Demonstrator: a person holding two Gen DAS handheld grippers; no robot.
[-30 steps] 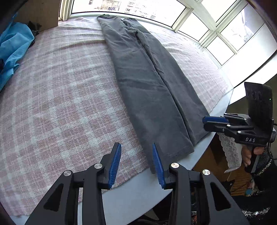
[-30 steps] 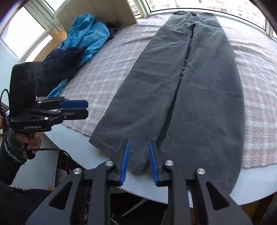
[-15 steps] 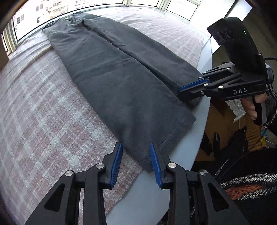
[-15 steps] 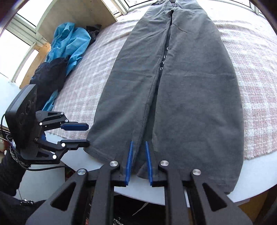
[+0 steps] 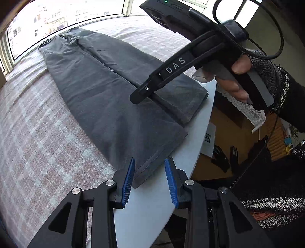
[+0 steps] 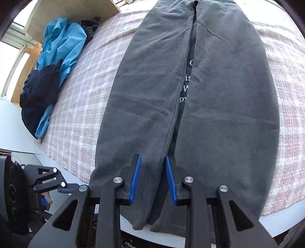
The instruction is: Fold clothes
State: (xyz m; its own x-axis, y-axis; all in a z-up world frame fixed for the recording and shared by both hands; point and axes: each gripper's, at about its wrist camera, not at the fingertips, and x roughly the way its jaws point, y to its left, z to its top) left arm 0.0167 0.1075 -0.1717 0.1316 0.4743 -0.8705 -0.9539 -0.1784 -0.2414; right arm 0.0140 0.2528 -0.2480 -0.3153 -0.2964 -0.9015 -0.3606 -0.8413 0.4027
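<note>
Dark grey trousers (image 5: 106,89) lie flat and lengthwise on a pink checked cloth (image 5: 36,133), hems at the table's near edge. My left gripper (image 5: 149,181) is open, low over the outer corner of one hem, and that corner lies loose between its blue pads (image 5: 129,181). My right gripper (image 6: 152,179) hangs over the inner edges of the two legs (image 6: 225,118) near the hems. Its jaws are opening, with the inner seam under the gap and not pinched. A hand (image 5: 234,84) holds the right gripper (image 5: 137,97), which shows from the side in the left wrist view.
A blue garment (image 6: 61,43) and a dark one (image 6: 38,95) are heaped at the cloth's far left, by a wooden board (image 6: 72,13). The white table rim (image 5: 198,145) curves close under both grippers. Windows (image 5: 57,17) run behind, and clutter lies on the floor (image 5: 225,156).
Both grippers came in closer and lower over the trouser hems. The left one rolled, and the hem corner now sits between its pads. The right jaws narrowed, then widened again.
</note>
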